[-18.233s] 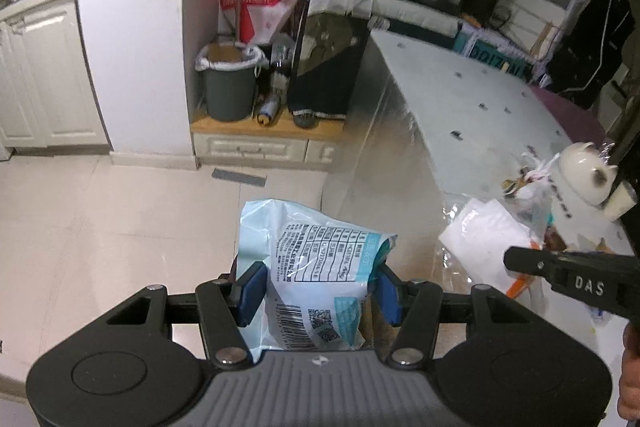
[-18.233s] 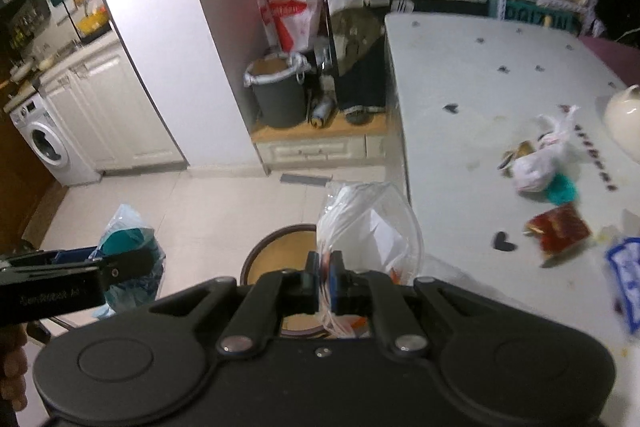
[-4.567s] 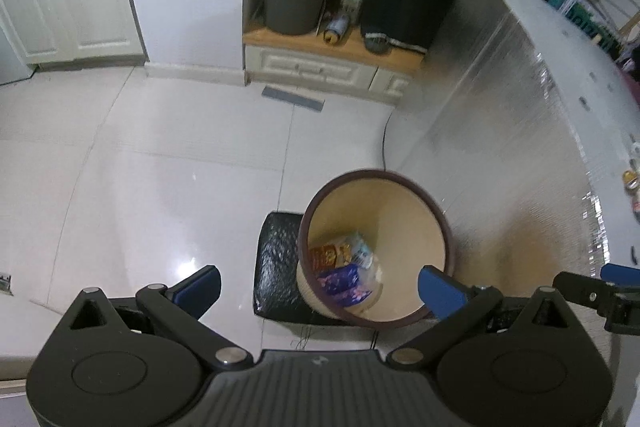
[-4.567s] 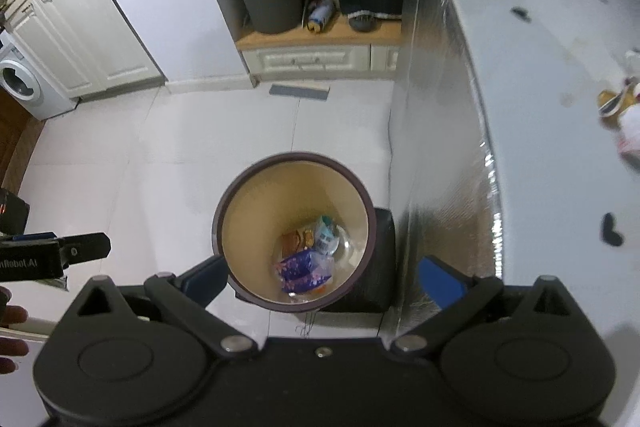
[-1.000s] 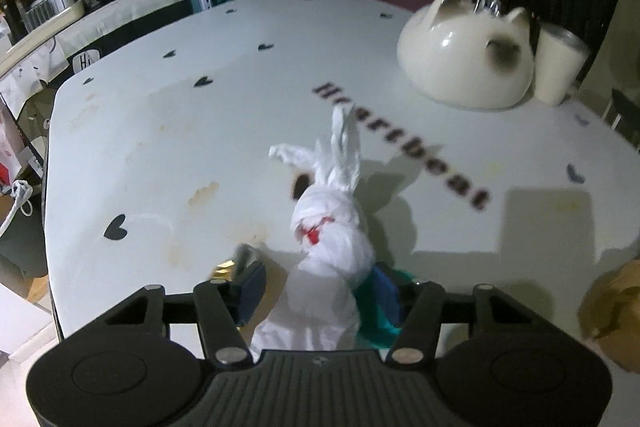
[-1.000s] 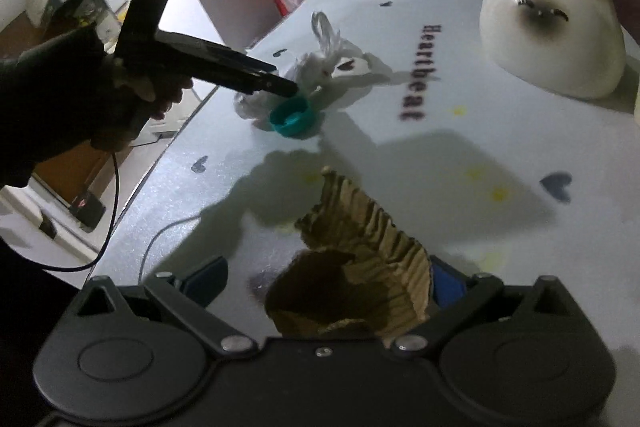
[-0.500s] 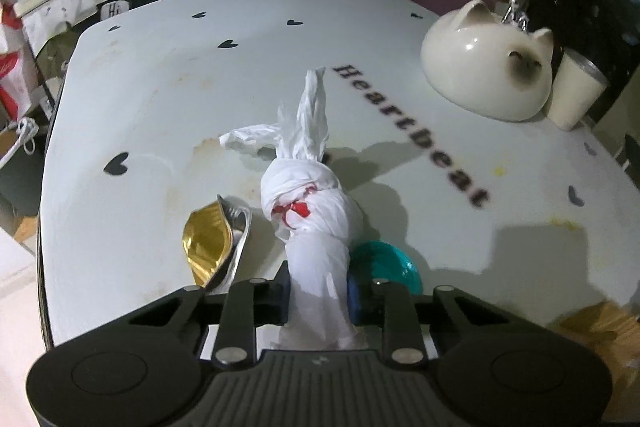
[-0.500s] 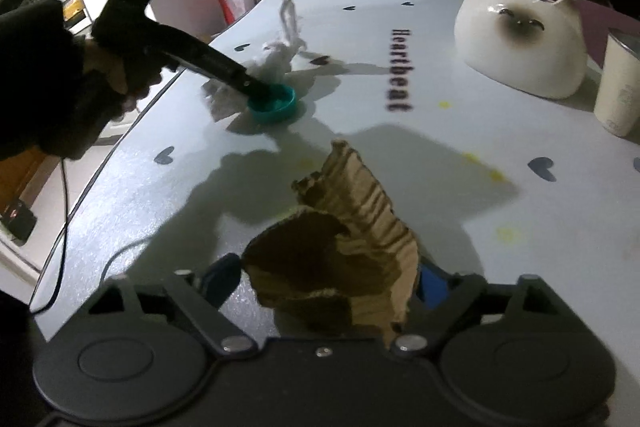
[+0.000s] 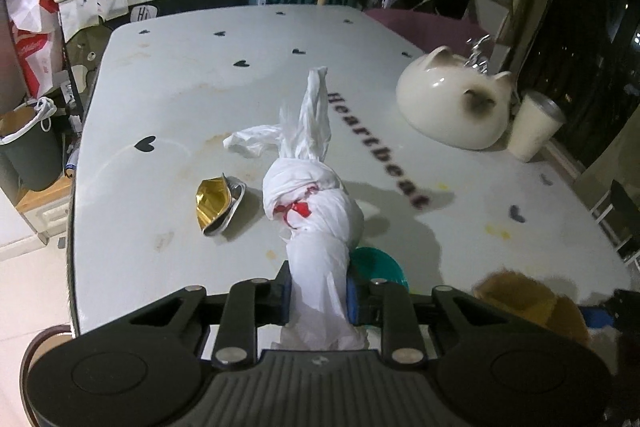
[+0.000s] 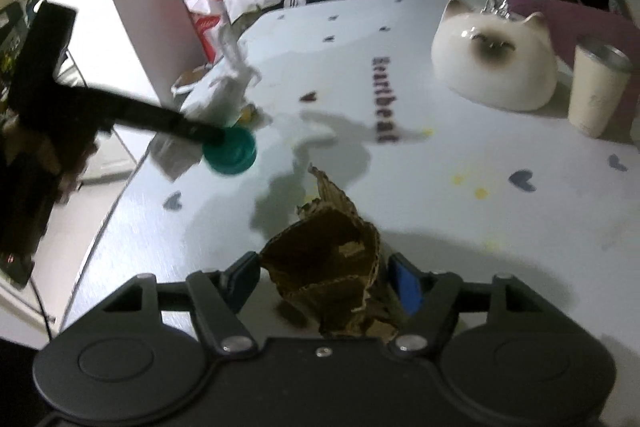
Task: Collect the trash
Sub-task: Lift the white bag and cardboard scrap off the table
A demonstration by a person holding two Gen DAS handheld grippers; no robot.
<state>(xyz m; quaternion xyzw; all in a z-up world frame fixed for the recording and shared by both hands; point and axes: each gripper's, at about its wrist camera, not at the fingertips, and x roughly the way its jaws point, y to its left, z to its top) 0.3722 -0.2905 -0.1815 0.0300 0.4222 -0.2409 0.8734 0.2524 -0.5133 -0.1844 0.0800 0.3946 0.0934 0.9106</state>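
Note:
A knotted white plastic bag (image 9: 312, 195) with a red mark sticks up from my left gripper (image 9: 318, 297), which is shut on its lower end above the white table (image 9: 168, 131). A teal lid (image 9: 380, 263) lies close behind the right finger; I cannot tell whether it is caught too. From the right wrist view, the left gripper (image 10: 216, 137) shows as a black bar, with the bag (image 10: 232, 87) and the lid (image 10: 230, 149) at its tip. My right gripper (image 10: 324, 283) is closing, and its pads press a crumpled brown corrugated paper cup (image 10: 332, 259).
A crushed gold foil cup (image 9: 216, 199) lies left of the bag. A cat-shaped ceramic bowl (image 9: 456, 111) and a cream tumbler (image 9: 534, 131) stand at the far right. A grey bin (image 9: 28, 155) stands on the floor beyond the table's left edge.
My left gripper shut on the white bag and lifted it, uncovering the gold foil cup. The right jaws narrowed on the brown paper cup and raised it a little.

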